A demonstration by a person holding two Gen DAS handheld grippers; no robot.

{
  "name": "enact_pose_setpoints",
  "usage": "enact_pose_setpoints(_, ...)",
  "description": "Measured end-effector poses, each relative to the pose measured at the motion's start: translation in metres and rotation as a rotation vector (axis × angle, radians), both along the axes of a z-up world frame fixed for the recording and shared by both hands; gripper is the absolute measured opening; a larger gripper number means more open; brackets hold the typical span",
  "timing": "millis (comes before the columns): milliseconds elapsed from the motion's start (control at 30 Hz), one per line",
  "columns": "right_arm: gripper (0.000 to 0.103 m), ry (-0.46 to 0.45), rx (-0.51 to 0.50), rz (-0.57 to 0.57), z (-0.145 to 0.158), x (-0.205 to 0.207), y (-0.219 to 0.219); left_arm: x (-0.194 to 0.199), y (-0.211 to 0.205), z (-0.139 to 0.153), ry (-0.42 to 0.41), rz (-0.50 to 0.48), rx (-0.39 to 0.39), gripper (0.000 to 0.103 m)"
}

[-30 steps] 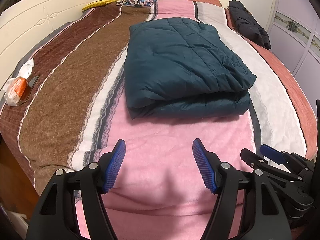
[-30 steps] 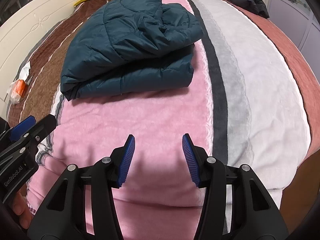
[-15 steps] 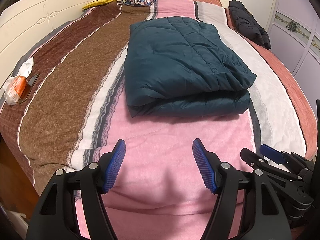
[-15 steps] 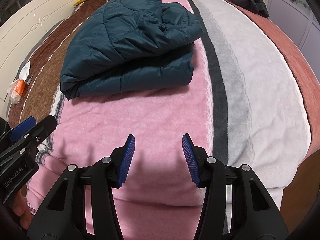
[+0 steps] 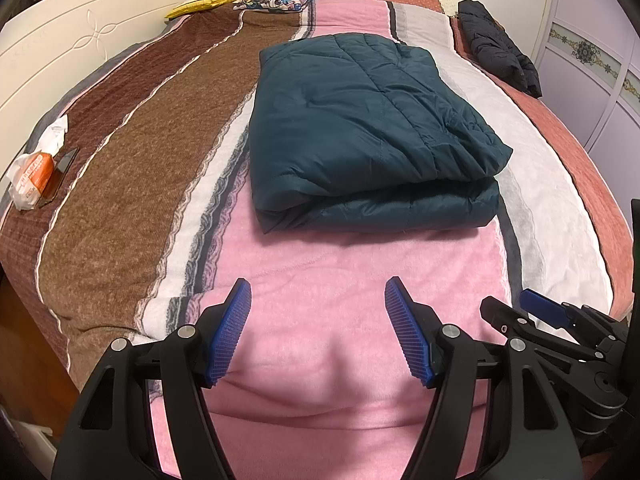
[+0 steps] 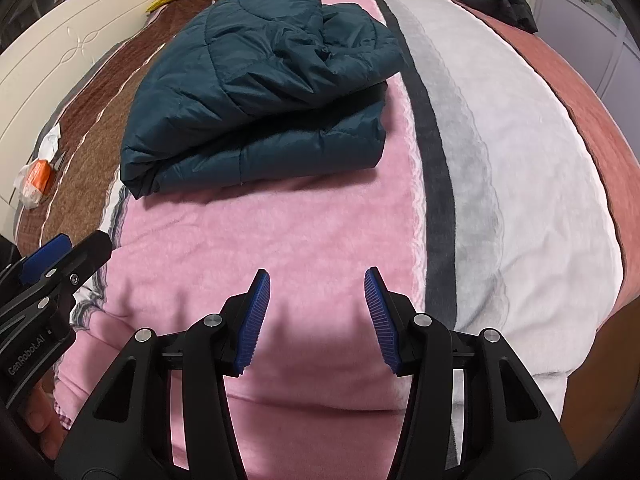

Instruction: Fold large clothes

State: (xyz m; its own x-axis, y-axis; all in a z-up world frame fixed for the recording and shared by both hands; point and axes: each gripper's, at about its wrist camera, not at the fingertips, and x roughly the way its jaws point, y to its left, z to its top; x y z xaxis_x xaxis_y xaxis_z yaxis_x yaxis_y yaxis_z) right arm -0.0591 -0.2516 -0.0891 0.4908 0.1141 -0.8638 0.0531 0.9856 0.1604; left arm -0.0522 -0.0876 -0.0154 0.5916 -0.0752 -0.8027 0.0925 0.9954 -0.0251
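Bed covered by striped brown, pink, white blanket; cream headboard at left. Teal quilted jacket lies folded mid-bed on the pink stripe. Left tool and right tool both wide, holding nothing, near the bed's edge

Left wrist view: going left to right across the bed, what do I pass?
Orange-and-white packet → brown stripe of the bedspread → folded teal puffer jacket → white stripe → black jacket by the far right edge.
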Motion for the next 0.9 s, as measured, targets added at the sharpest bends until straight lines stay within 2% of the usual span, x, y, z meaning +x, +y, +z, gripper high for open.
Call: enact_pose_setpoints(900,0.05,0.012,-0.004,0.005,-0.0036,0.0006,0.0014,0.0001,0.0046,-0.0028,0.009,0.021,0.012,0.067)
